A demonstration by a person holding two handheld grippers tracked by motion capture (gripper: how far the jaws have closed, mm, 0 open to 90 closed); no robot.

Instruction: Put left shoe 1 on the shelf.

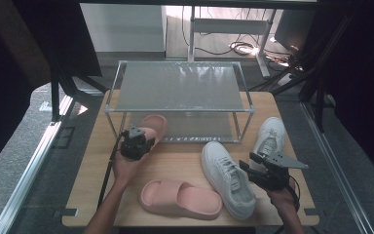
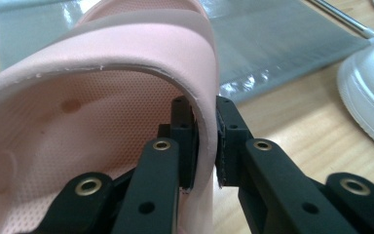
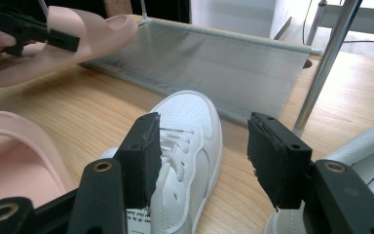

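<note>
I have the left gripper (image 1: 137, 141) with its fingers clamped on the side wall of a pink slide sandal (image 2: 126, 63), held at the front of the shoe rack (image 1: 179, 109), toe over the lower shelf. Next I judge: slide it in, release. Right gripper (image 1: 265, 168) hangs open above a white sneaker (image 3: 187, 141).

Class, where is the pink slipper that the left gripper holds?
In the high view, the held slipper is left of centre at the shoe rack's lower shelf, its wall clamped by the left gripper.
</note>
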